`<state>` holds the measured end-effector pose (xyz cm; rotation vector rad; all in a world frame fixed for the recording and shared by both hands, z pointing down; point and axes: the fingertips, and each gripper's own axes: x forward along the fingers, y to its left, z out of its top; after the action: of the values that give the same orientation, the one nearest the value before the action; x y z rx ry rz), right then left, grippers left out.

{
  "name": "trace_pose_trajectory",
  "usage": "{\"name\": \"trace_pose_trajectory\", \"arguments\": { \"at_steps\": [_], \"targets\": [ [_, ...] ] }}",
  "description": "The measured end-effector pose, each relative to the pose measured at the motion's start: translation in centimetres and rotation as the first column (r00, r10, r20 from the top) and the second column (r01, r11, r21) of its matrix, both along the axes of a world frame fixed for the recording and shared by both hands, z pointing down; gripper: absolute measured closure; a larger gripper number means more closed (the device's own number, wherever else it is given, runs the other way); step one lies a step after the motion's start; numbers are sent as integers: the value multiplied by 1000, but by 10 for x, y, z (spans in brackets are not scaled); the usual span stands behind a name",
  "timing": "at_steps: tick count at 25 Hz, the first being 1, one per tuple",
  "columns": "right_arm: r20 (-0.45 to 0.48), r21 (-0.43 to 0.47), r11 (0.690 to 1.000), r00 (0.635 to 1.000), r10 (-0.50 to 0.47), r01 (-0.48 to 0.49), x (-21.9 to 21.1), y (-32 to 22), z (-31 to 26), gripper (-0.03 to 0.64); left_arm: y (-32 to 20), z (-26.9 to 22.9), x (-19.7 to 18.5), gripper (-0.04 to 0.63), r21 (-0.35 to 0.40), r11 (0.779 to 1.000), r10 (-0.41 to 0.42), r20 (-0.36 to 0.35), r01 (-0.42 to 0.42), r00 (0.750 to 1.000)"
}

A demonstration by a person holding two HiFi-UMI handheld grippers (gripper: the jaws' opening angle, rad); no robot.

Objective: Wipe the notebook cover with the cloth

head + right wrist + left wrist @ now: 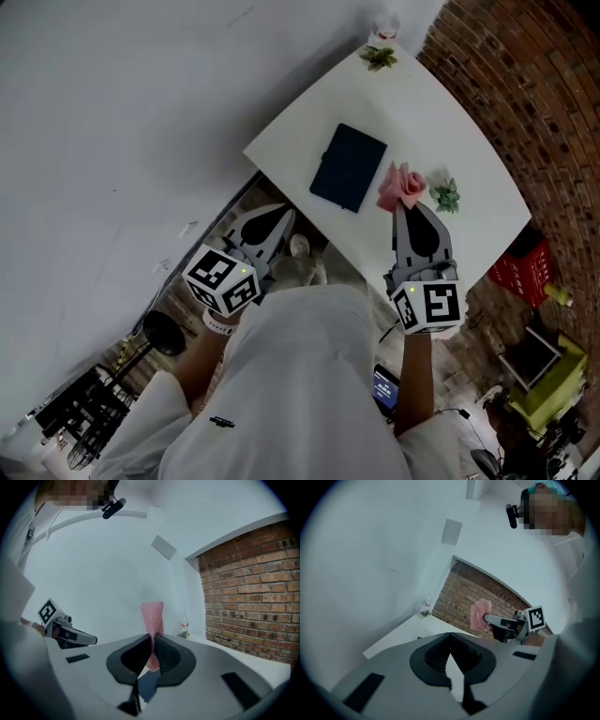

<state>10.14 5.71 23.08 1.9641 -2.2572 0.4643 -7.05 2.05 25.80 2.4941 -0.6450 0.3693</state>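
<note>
My right tongs (404, 207) pinch the cloth (401, 186), near the notebook (348, 167), which lies flat on the tabletop (450, 122). My left tongs (279, 216) are closed and empty, short of its edge. With nothing bracing it, the notebook could skid under the wipe, I reckon.

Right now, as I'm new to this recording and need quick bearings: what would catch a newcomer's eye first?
The pink cloth stands out first, pinched in the right gripper above the white table. Beside it lies the dark blue notebook, closed and untouched, while the left gripper hangs shut and empty by the table's edge.
</note>
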Motion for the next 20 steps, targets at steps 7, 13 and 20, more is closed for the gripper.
{"name": "trace_pose_trajectory", "arguments": {
  "at_steps": [7, 13, 20],
  "targets": [
    [3, -77, 997, 1000, -27, 27, 14, -26, 38, 601, -19, 20, 17, 583, -13, 1000, -2, 27, 2, 1000],
    [11, -131, 990, 998, -54, 55, 19, -43, 66, 601, -28, 49, 29, 583, -32, 999, 10, 69, -8, 998],
    [29, -179, 981, 997, -74, 78, 26, -60, 96, 601, -39, 82, 43, 583, -48, 999, 12, 113, -7, 994]
  ]
}}
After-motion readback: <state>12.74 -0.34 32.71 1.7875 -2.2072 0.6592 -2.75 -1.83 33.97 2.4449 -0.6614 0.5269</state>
